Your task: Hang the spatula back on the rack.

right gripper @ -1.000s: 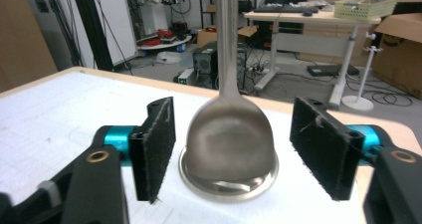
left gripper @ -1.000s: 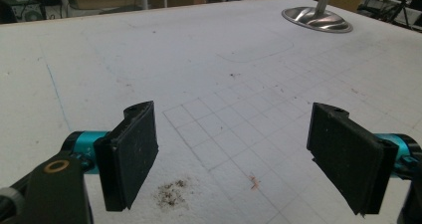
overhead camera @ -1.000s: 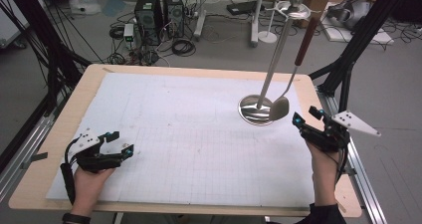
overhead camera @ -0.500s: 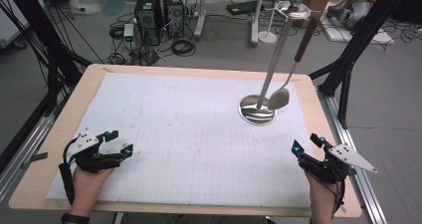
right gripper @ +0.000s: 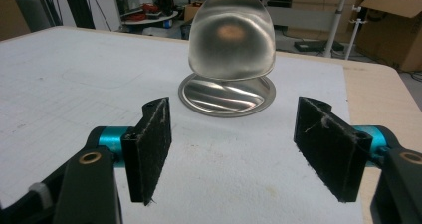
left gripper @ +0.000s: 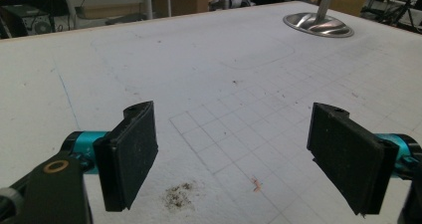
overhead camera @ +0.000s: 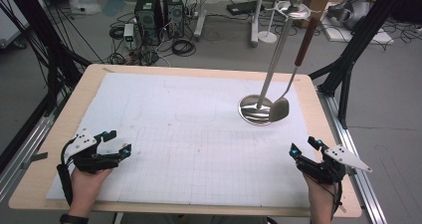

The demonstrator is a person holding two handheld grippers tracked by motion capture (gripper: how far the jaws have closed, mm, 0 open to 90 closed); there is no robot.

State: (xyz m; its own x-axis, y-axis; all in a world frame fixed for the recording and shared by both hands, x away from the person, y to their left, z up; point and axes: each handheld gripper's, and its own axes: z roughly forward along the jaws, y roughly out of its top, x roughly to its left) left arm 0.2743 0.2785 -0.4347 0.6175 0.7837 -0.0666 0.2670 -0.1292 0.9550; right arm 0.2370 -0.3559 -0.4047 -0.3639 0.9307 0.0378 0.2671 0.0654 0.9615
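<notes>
A steel utensil stand point(overhead camera: 272, 59) rises from a round base point(overhead camera: 254, 112) at the table's right middle. From its top hook hangs a ladle point(overhead camera: 279, 109) with a dark red handle, its bowl just above the base point(right gripper: 226, 92). The ladle bowl point(right gripper: 231, 35) hangs straight ahead in the right gripper view. My right gripper point(overhead camera: 304, 148) rests near the front right edge, open, nothing between its pads point(right gripper: 152, 147). Near the front left, my left gripper point(overhead camera: 118, 142) is open and holds nothing; the stand's base point(left gripper: 318, 25) shows far off in the left gripper view.
A white gridded sheet point(overhead camera: 189, 134) covers the wooden table point(overhead camera: 30, 184). Black frame posts stand at both sides. Beyond the far edge lie computer towers point(overhead camera: 159, 10), cables and a cardboard box on the floor.
My right gripper has drawn back from beside the stand's base toward the front right edge. The left gripper has stayed put.
</notes>
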